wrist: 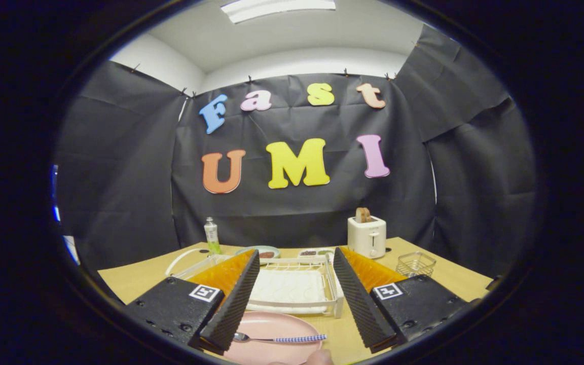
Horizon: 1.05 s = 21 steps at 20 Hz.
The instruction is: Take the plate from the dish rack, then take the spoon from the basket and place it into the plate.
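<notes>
A pink plate (271, 339) lies flat on the wooden table, low between my fingers. A spoon (279, 338) with a blue-and-white checked handle rests across the plate, its bowl toward the left finger. My gripper (297, 314) is open above the plate, and nothing is held between the fingers. Just beyond the plate stands the white dish rack (297, 289), with no dish in it. A small wire basket (415, 263) sits to the right, beyond the right finger.
A white toaster (367, 235) with bread in it stands at the back of the table. A green bottle (212, 235), small dishes (264, 251) and a white cable (180, 259) are at the back left. A fingertip (318, 357) shows at the near edge.
</notes>
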### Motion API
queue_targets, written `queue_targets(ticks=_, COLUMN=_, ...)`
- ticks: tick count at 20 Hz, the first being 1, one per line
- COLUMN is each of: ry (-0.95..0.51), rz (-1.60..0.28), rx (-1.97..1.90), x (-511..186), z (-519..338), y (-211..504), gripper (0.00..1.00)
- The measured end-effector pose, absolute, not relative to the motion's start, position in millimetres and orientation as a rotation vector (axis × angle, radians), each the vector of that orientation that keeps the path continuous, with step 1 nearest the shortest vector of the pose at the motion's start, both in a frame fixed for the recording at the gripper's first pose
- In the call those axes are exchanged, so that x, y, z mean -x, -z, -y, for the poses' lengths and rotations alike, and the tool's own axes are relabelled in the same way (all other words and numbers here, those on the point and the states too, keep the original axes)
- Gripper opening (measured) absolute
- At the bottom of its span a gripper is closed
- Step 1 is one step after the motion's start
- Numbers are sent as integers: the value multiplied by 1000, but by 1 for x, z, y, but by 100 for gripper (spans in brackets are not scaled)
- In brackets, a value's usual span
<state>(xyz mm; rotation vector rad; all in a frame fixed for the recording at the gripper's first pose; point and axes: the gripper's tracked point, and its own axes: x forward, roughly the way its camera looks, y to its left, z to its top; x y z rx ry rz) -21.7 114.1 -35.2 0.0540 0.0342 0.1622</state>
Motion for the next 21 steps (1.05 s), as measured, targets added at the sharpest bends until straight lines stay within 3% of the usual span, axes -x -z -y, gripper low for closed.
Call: queue_targets(ticks=21, ry=-117, rz=-16, rx=-21, x=44, z=-99, y=30, gripper=95)
